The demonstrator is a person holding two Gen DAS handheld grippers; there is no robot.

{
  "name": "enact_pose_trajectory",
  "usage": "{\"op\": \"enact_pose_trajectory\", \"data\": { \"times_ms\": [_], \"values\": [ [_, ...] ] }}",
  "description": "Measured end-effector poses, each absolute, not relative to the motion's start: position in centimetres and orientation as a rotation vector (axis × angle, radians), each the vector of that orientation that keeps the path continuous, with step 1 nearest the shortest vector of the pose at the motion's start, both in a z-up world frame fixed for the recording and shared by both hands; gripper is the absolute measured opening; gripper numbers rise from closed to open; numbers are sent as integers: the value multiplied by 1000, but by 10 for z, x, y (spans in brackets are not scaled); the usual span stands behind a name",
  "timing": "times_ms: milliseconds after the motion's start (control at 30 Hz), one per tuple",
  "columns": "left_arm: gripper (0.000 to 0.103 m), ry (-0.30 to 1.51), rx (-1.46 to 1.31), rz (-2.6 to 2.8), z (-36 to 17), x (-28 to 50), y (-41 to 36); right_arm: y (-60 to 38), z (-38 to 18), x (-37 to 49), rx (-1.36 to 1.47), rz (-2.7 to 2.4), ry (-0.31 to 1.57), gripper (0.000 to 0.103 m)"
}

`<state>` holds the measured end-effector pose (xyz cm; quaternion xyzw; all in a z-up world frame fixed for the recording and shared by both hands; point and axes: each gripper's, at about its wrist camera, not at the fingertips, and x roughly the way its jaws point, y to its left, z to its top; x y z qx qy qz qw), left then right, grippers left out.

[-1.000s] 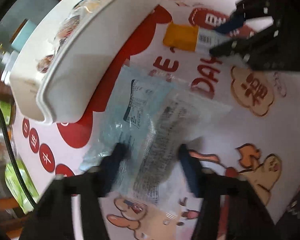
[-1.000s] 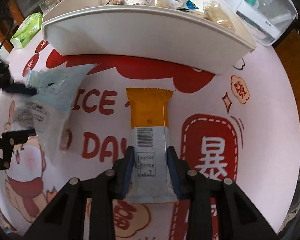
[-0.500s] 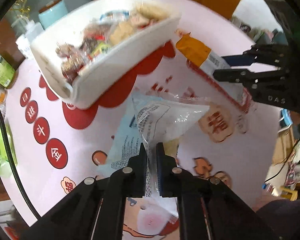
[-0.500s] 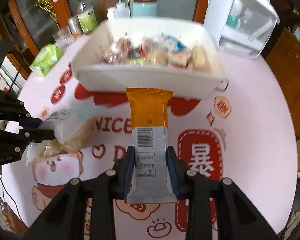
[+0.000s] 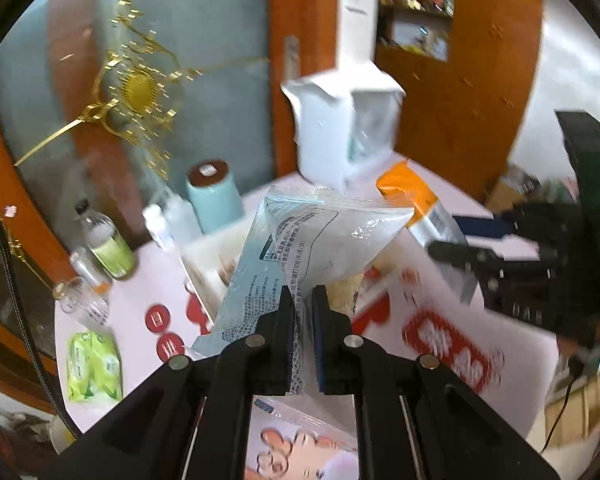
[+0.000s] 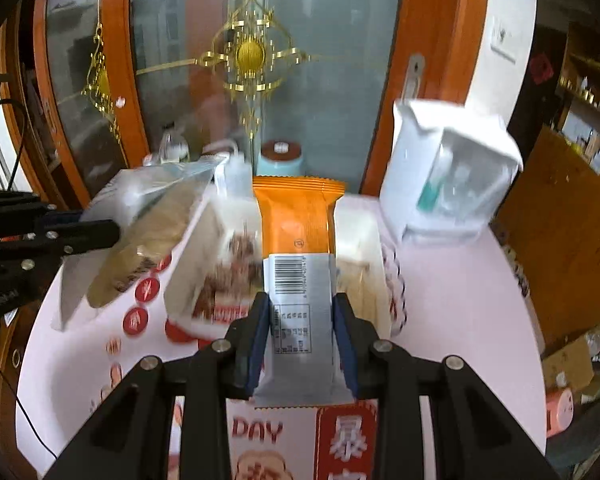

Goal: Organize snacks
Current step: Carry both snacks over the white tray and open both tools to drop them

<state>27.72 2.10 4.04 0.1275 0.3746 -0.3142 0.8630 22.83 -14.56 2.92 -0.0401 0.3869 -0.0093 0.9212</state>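
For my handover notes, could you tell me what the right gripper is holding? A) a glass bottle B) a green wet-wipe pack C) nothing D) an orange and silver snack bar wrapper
D: the right gripper is shut on the orange and silver snack bar wrapper, its barcode end between the blue pads.

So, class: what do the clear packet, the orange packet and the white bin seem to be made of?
Clear packet: thin glossy plastic film; it shows through, creased and glinting.
Orange packet: probably opaque matte film, with crimped top seal.
White bin: likely rigid plastic; smooth and plain, though blurred.
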Motion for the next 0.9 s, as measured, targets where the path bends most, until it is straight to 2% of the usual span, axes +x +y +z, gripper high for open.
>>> {"op": "enact_pose_trajectory", "data": {
  "times_ms": [100,267,767,900],
  "values": [
    [6,780,229,-614,42,295,10,-143,33,245,-85,-29,774,32],
    [6,829,171,-561,15,320,-6,-152,26,274,-32,-42,785,33],
    [6,929,93,-404,-50,374,-32,-173,-25,333,71,-14,873,34],
    [8,965,76,-358,-69,393,-34,-176,-45,352,97,11,913,40]
  ]
}}
